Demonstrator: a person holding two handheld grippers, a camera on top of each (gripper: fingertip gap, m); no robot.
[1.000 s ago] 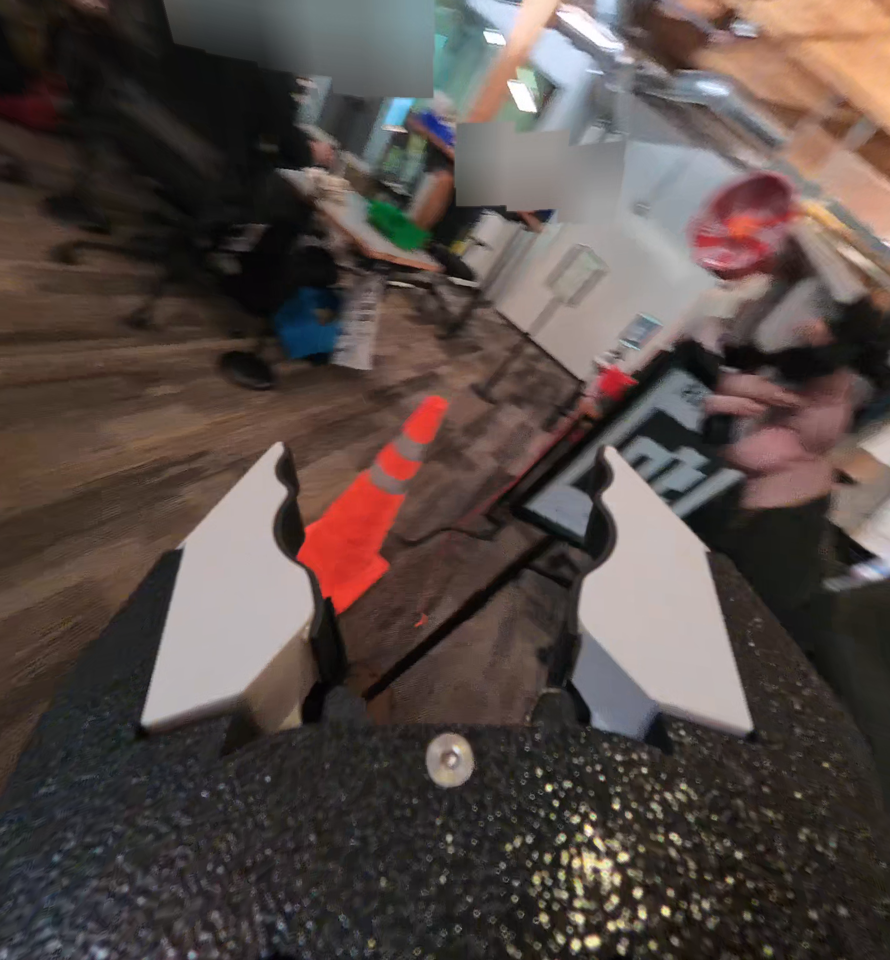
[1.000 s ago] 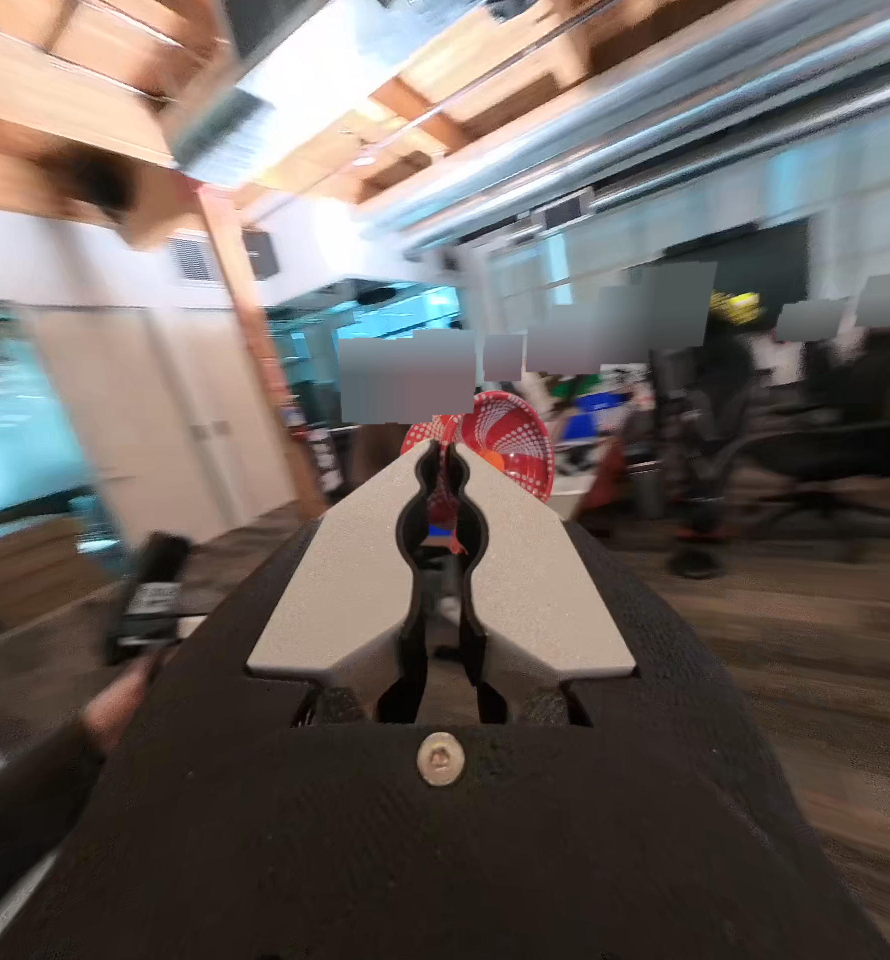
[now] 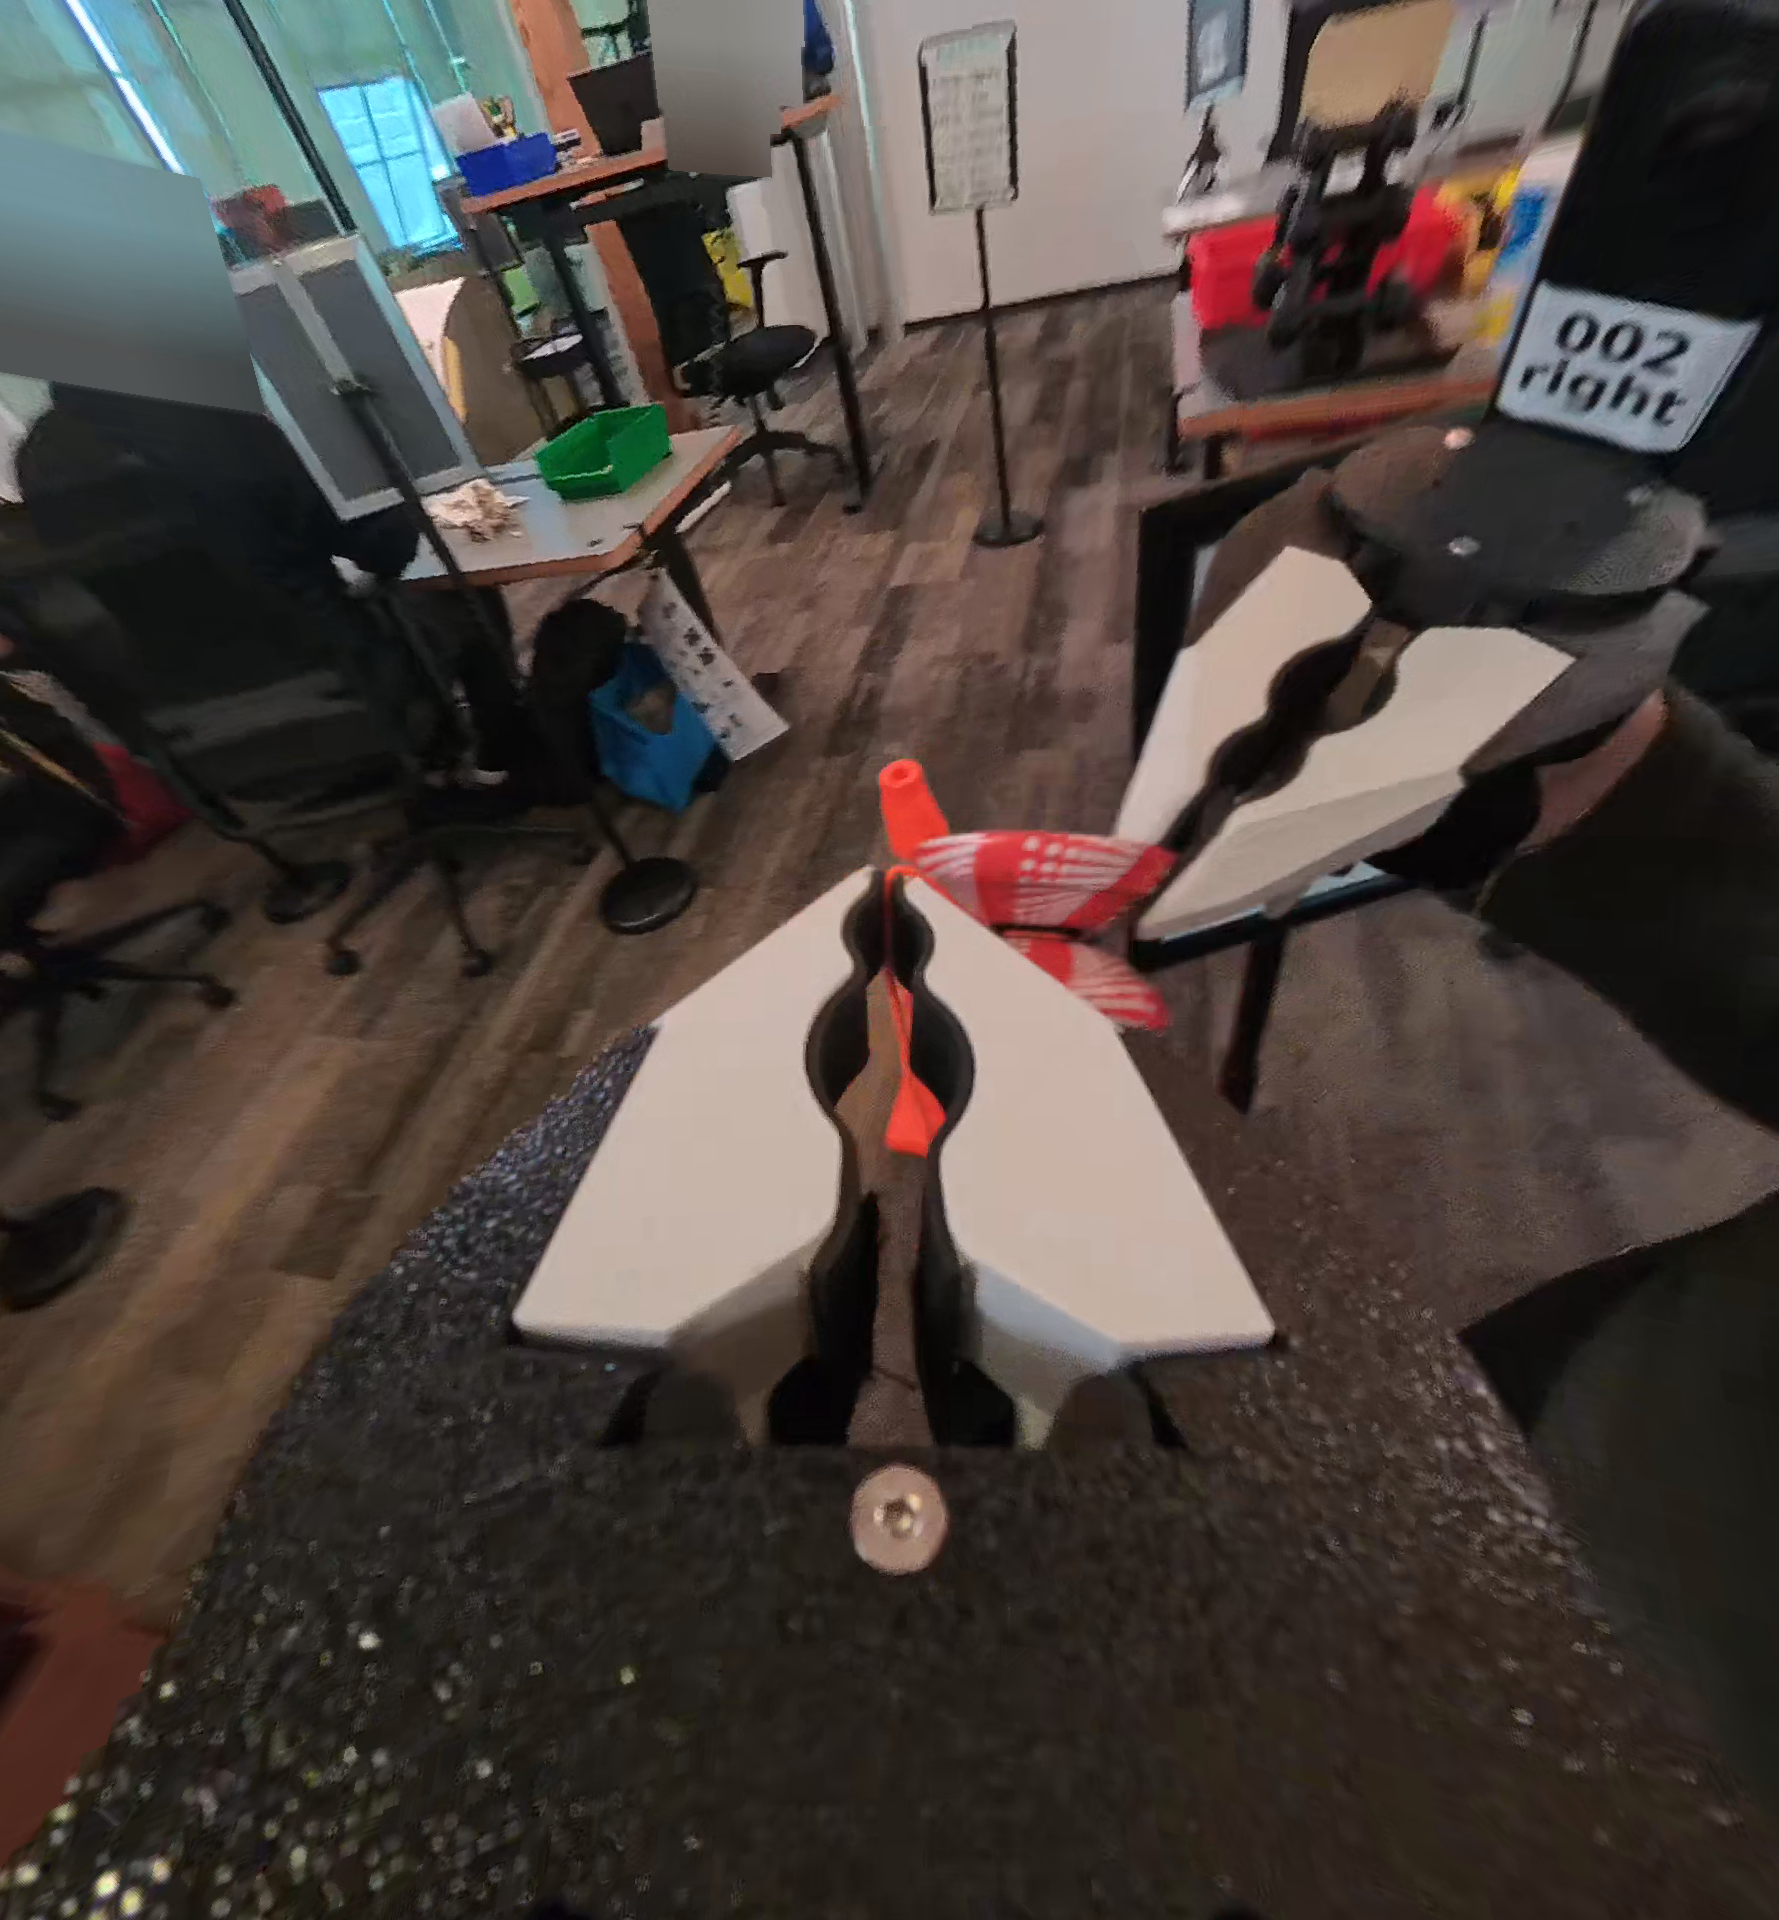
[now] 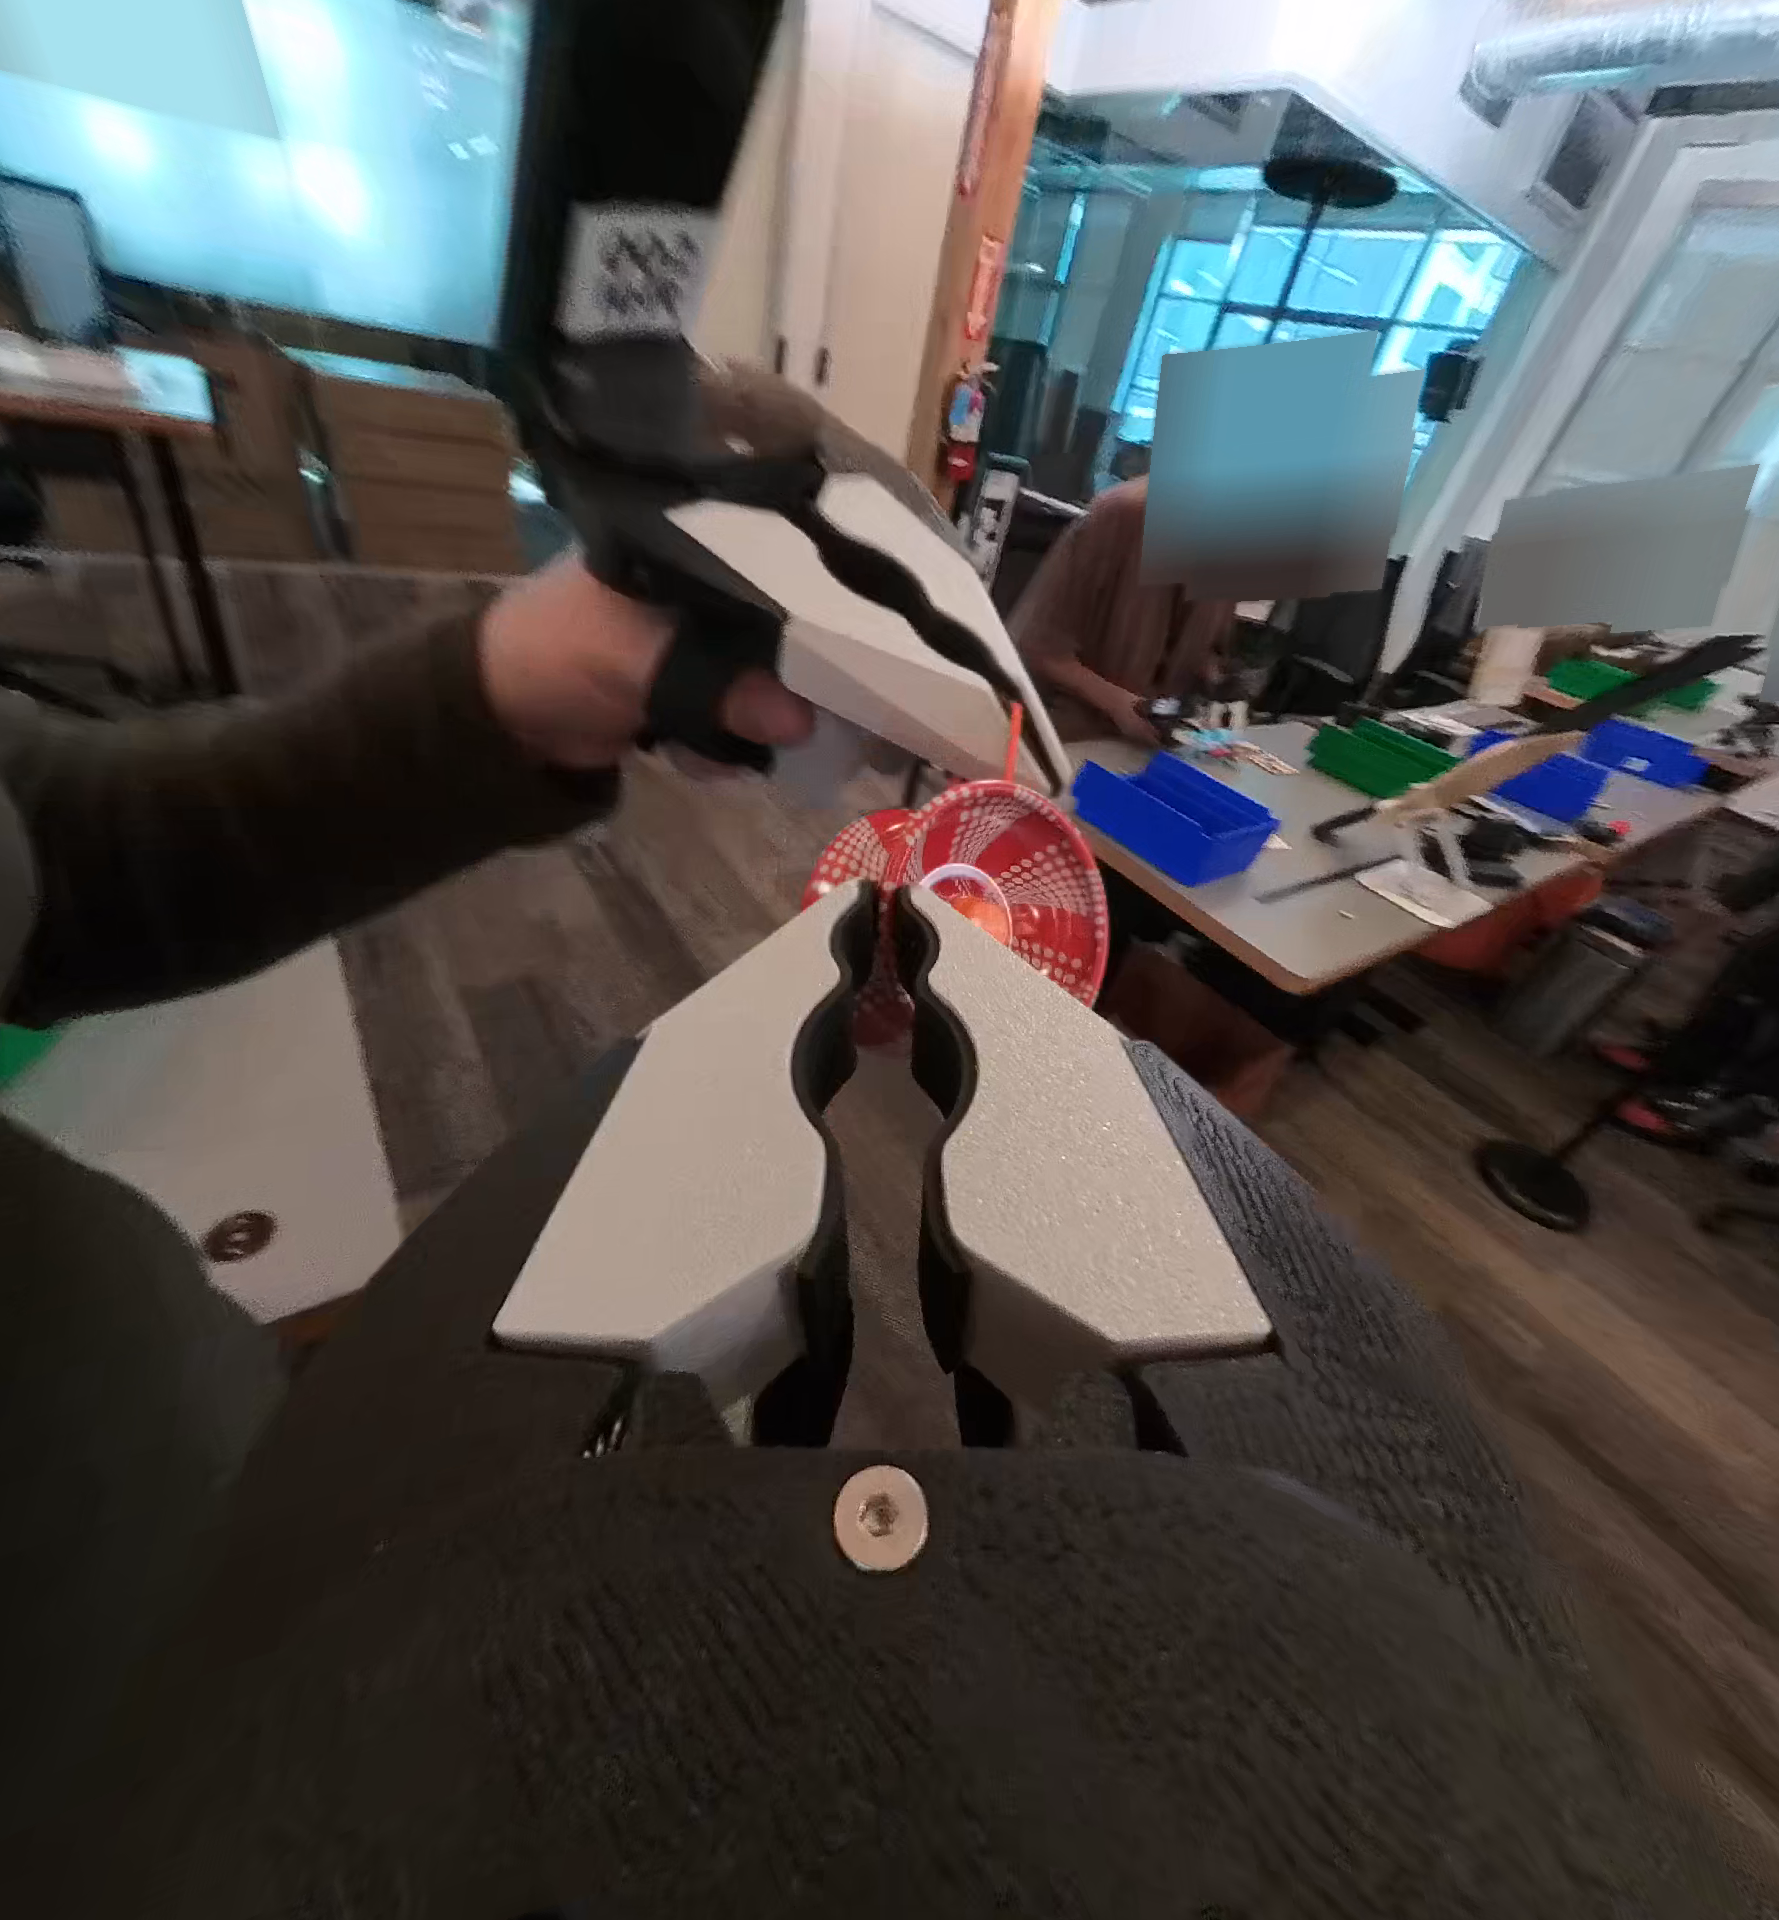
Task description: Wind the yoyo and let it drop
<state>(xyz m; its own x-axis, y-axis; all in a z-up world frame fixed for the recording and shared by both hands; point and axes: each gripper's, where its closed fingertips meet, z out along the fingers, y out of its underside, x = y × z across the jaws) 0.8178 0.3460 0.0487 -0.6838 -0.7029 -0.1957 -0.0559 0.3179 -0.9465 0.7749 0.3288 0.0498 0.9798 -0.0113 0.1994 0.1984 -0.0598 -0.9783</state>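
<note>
Left gripper (image 3: 890, 883) has closed on the string (image 3: 906, 1049) beside the right-gripper-held (image 4: 885, 902) yoyo (image 4: 1010, 894).

a wood-plank floor (image 3: 968, 436) ran under everything, giving way to a grey carpet (image 3: 1384, 1039) nearer the camera. an orange cone (image 3: 906, 805) stood on it, a blue bag (image 3: 646, 727) sat beside the chair bases, and a sign stand (image 3: 1004, 535) rested on its round foot. a grey table (image 4: 1311, 935) carried blue bins (image 4: 1176, 816) and green bins (image 4: 1373, 753).
</note>
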